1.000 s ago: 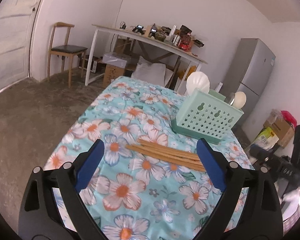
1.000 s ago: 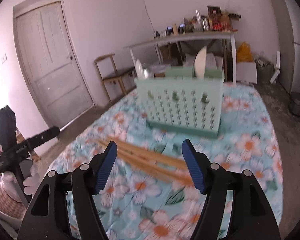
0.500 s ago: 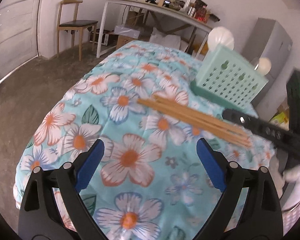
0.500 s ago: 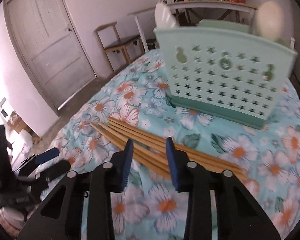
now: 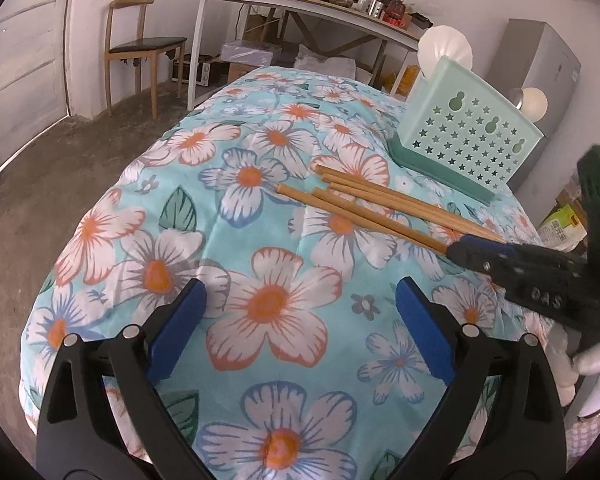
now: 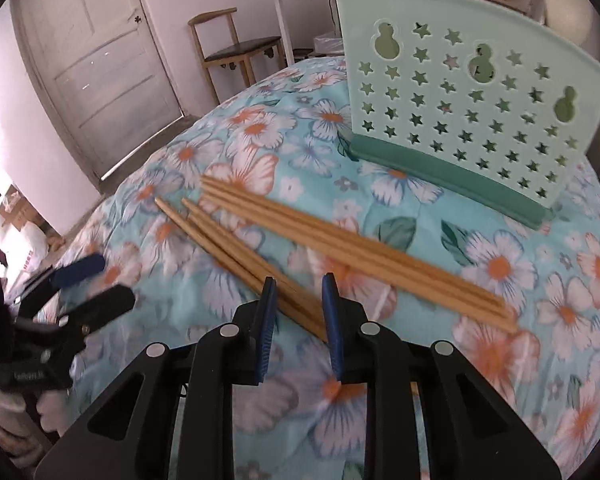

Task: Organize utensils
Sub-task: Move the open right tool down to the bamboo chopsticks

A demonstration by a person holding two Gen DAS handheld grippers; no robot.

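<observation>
Several wooden chopsticks [image 5: 380, 208] lie in two loose groups on the flowered tablecloth [image 5: 268, 304], in front of a mint-green perforated utensil holder [image 5: 468, 140] that holds white spoons [image 5: 444, 46]. In the right wrist view my right gripper [image 6: 299, 280] is low over the near group of chopsticks [image 6: 236, 252]. Its jaws are closing with the chopstick ends between them, and the pads do not clearly press. The far group [image 6: 340, 248] lies beside the holder [image 6: 460, 100]. My left gripper [image 5: 300, 286] is open above bare cloth with nothing in it.
The table's left edge drops to a concrete floor. Behind stand a wooden chair [image 5: 140, 44], a white desk with clutter [image 5: 320, 4] and a grey fridge [image 5: 540, 64]. A white door [image 6: 100, 72] is at the left in the right wrist view.
Both grippers have sunk toward the cloth. The right gripper's jaws have narrowed from wide apart and come around the near ends of the chopsticks. The left gripper's jaws stay wide.
</observation>
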